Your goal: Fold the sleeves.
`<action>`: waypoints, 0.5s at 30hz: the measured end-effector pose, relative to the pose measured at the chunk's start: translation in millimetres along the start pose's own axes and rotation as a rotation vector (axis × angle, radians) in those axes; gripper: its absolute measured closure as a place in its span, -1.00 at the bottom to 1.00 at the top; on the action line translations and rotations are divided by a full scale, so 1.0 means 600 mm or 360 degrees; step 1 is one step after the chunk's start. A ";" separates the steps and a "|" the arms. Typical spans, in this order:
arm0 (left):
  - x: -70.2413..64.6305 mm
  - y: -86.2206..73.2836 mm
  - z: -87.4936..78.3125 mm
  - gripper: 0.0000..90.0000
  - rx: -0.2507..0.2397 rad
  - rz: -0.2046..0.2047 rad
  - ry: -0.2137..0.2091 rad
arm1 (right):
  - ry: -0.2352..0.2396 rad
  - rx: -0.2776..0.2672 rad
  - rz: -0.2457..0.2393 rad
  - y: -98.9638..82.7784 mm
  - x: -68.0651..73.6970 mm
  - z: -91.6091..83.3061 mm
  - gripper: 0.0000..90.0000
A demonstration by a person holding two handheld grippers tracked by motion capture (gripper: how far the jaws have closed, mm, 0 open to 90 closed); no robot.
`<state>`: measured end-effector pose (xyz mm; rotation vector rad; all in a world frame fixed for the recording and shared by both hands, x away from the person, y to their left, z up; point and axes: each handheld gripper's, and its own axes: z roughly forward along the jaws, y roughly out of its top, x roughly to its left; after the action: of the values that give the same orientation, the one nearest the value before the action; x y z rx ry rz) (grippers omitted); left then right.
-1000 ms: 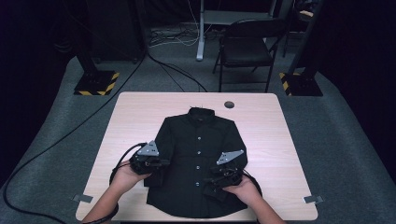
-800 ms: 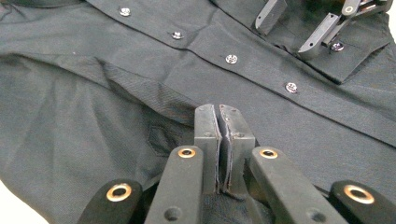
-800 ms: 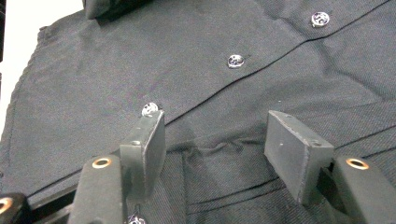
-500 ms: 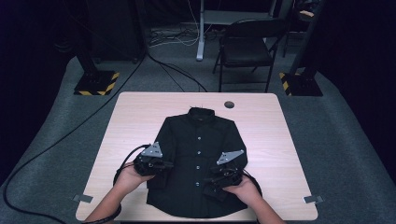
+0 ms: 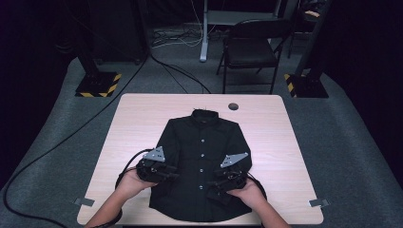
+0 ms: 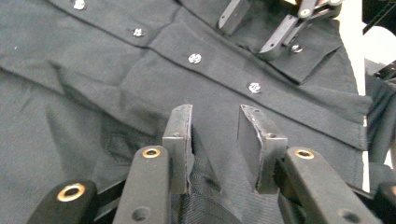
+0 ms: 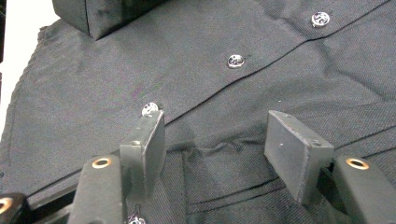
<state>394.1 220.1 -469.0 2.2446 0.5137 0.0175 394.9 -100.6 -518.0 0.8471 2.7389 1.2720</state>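
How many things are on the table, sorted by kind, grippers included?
Black shirt: 1
Grippers, left gripper and right gripper: 2
Round dark hole in the table top: 1
Total: 4

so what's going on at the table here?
A person holds a gripper in each hand over a black button-up shirt laid flat, collar away from them, on a light wooden table. The sleeves look folded in over the front. The left gripper has just been opening; its jaws stand apart over a fold of fabric, not pinching it. The right gripper is open over the cloth near the button placket, not clamped on it. Looks like mid-fold, between grasps.
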 end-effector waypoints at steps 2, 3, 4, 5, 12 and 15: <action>-0.004 0.003 0.000 0.37 -0.0003 0.0016 -0.0019 | 0.0001 0.0002 0.0000 0.000 0.000 0.000 -0.16; -0.006 0.004 0.001 0.34 -0.0001 0.0022 -0.0030 | 0.0002 0.0002 0.0001 0.000 0.000 0.000 -0.16; -0.008 0.005 0.002 0.31 0.0005 0.0027 -0.0048 | 0.0003 0.0002 0.0003 0.000 0.000 0.000 -0.16; -0.010 0.006 0.004 0.28 0.0009 0.0031 -0.0056 | 0.0002 0.0003 0.0002 0.000 0.000 0.000 -0.16; -0.014 0.009 0.015 0.03 -0.0014 0.0018 -0.0134 | -0.0001 0.0002 0.0000 0.000 0.000 0.000 -0.16; -0.012 0.006 0.024 -0.02 -0.0005 0.0005 -0.0137 | -0.0001 0.0003 -0.0001 0.000 0.000 0.000 -0.16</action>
<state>391.5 205.1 -474.9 2.2326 0.4634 -0.0760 394.8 -100.4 -517.9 0.8471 2.7396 1.2692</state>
